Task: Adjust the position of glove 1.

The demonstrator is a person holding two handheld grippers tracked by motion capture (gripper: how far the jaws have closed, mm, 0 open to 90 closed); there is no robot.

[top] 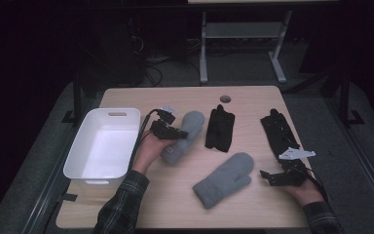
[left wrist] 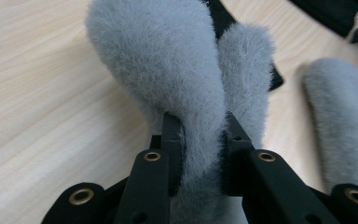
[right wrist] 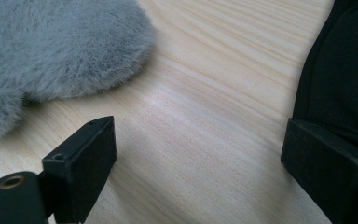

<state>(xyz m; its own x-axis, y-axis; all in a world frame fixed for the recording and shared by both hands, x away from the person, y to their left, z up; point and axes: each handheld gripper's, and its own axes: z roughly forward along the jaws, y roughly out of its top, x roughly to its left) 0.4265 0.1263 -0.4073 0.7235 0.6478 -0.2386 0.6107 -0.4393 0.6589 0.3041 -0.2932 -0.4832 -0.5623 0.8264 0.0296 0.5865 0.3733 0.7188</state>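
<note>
Left claw (top: 173,130) clamped on the grey mitten (top: 181,136) at the left-centre of the desk (top: 253,204); in the left gripper view both jaws bite into the fuzzy fabric (left wrist: 200,154), pinching a fold near one long edge. Mitten's long axis running from near the hand up and away toward the desk's far side, rounded tip farthest from the person. White bin (top: 102,146) just to the left of that hand, open and bare inside, long side parallel to the mitten. Probably a short carry leftward over the bin's near wall, so the deciding relation: bin directly beside the left claw, on the side opposite the other things, with the rim higher than the desk and calling for a lift first.

Right claw (top: 272,178) apart, jaws wide in the right gripper view, hovering low over bare wood. Second grey mitten (top: 224,180) lying just left of it, tilted, cuff toward the person; black glove (top: 278,130) just beyond it toward the far edge, its edge showing beside the right jaw (right wrist: 340,93). Another black glove (top: 220,127) at mid-desk between the two mittens. Right claw nearer the second mitten than the left.
</note>
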